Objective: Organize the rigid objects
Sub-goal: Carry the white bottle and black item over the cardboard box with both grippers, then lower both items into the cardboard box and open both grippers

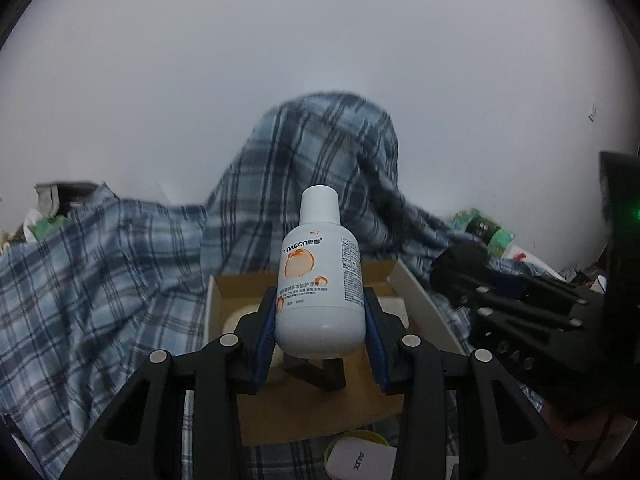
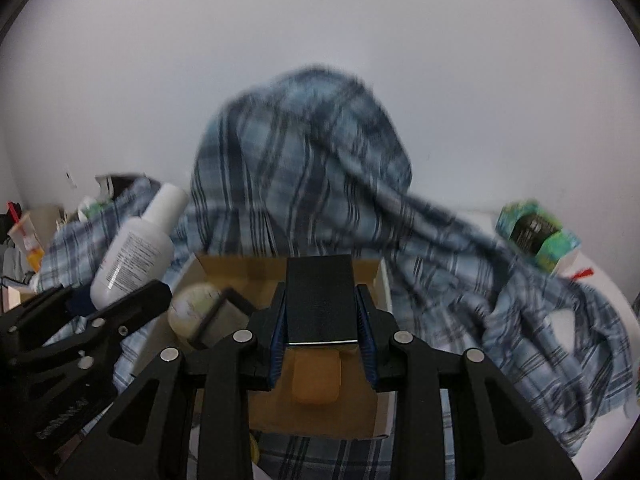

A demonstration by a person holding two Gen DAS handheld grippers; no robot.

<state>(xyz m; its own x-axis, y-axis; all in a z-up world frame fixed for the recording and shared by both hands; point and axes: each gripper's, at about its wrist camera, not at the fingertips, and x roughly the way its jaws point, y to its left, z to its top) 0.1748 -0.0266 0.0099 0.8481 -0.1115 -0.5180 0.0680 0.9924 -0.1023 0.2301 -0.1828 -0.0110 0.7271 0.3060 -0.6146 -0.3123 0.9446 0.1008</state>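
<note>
The left claw grips a white bottle by its lower body, the blue pads pressing on both sides; the bottle stands upright with its white cap on top and an orange print on the front. The right claw is clamped on a black box, held flat between its pads. Both claws hang over an open cardboard box with a brown inside and white outer walls. Inside it, toward the left, lie a pale round thing and a dark-edged block just beside it. The cardboard box rests on a blue plaid cloth that heaps up behind it against a plain white wall. Near the front edge of the cardboard box, in the left wrist view, sits a yellow-rimmed lid with a white item on it. Off to the right lies a green carton.
</note>
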